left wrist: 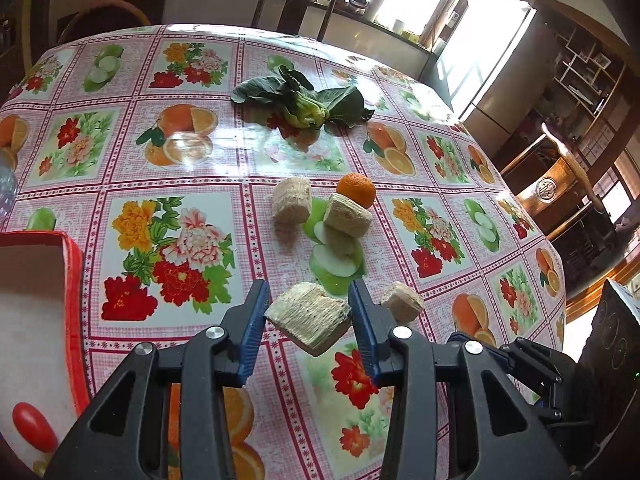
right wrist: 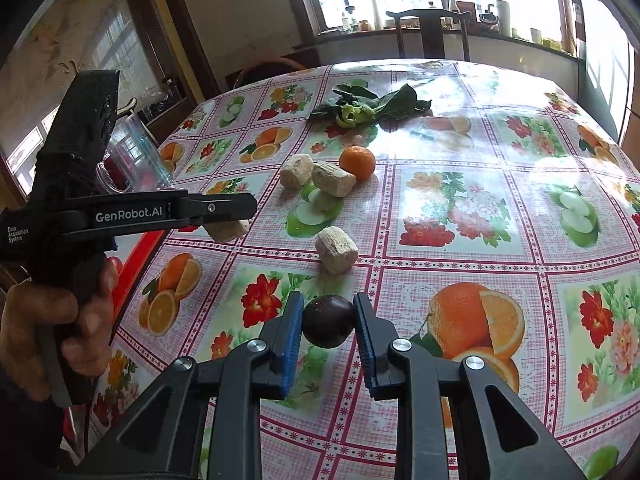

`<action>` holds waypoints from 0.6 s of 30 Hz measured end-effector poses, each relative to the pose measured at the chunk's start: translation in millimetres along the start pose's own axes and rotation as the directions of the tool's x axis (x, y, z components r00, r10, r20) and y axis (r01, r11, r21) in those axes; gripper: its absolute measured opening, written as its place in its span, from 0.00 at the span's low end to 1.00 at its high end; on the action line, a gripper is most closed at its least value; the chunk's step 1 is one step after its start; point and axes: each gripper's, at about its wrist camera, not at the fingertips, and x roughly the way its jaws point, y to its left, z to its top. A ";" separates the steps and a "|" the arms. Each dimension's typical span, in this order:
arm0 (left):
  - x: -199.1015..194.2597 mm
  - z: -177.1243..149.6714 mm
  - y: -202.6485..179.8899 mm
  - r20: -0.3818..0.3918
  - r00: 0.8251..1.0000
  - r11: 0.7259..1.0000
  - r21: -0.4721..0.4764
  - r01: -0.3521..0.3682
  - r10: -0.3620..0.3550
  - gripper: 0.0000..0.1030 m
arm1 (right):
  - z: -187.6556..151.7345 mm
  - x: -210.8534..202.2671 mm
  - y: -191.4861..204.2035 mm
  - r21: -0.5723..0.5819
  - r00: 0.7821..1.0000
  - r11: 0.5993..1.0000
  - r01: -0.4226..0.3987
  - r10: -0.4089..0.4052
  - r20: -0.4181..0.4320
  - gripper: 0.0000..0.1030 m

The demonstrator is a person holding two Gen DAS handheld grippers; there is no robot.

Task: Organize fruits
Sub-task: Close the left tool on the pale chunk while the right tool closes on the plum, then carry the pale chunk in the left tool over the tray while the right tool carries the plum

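My left gripper (left wrist: 309,309) is shut on a pale fibrous chunk (left wrist: 308,320) and holds it just above the flowered tablecloth. In the right wrist view that left gripper (right wrist: 240,216) shows from the side, in a person's hand (right wrist: 60,320), with the chunk (right wrist: 228,230) at its tips. My right gripper (right wrist: 328,322) is shut on a dark purple round fruit (right wrist: 329,321), slightly off the cloth. An orange (left wrist: 356,190) (right wrist: 357,162) lies mid-table beside two more pale chunks (left wrist: 291,200) (left wrist: 347,215). Another chunk (right wrist: 336,249) lies nearer.
A red-rimmed white box (left wrist: 74,280) stands at the left with a red tomato (left wrist: 34,426) in it. Leafy greens (left wrist: 304,100) lie further back. A glass mug (right wrist: 132,160) stands at the table's left edge. Wooden chairs (left wrist: 296,4) surround the table.
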 end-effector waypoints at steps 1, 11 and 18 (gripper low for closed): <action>-5.5 -2.1 2.3 0.007 1.000 1.000 -0.001 -0.002 0.002 0.38 | 0.5 -0.1 3.3 -0.005 1.000 1.000 -0.004 0.004 0.000 0.25; -55.0 -24.5 35.2 0.065 0.997 0.998 -0.049 -0.035 0.038 0.38 | 2.6 0.4 38.1 -0.051 0.999 0.998 -0.035 0.035 0.004 0.25; -84.6 -38.5 59.5 0.106 0.992 0.994 -0.088 -0.064 0.073 0.38 | 4.6 2.9 64.9 -0.091 0.998 0.994 -0.065 0.065 -0.003 0.25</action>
